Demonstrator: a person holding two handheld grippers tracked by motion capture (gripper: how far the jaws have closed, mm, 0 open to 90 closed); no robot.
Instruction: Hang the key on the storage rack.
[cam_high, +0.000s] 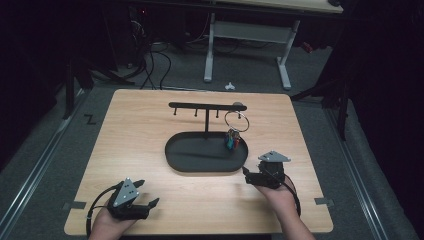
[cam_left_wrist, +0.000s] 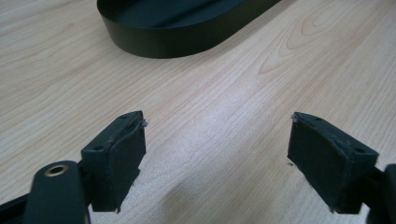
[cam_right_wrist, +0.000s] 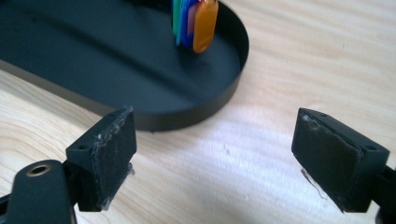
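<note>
A black oval tray (cam_high: 172, 162) sits mid-table with a T-shaped hook stand (cam_high: 205, 105) rising from it. A key ring (cam_high: 236, 121) hangs from the stand's right end, its coloured tags (cam_high: 232, 141) dangling over the tray's right side. My left gripper (cam_high: 149, 191) rests near the front left edge, open with nothing between its jaws; in the left gripper view the gripper (cam_left_wrist: 217, 121) faces bare wood with the tray (cam_left_wrist: 163, 44) beyond. My right gripper (cam_high: 246, 175) is open and empty just off the tray's front right rim. In the right gripper view the gripper (cam_right_wrist: 215, 116) faces the rim (cam_right_wrist: 187, 119) and the tags (cam_right_wrist: 198, 23).
The wooden table (cam_high: 140, 125) has a tape mark (cam_high: 324, 202) at the front right corner and another (cam_high: 74, 205) at front left. Beyond the far edge stand a white desk frame (cam_high: 247, 35) and floor cables (cam_high: 155, 60).
</note>
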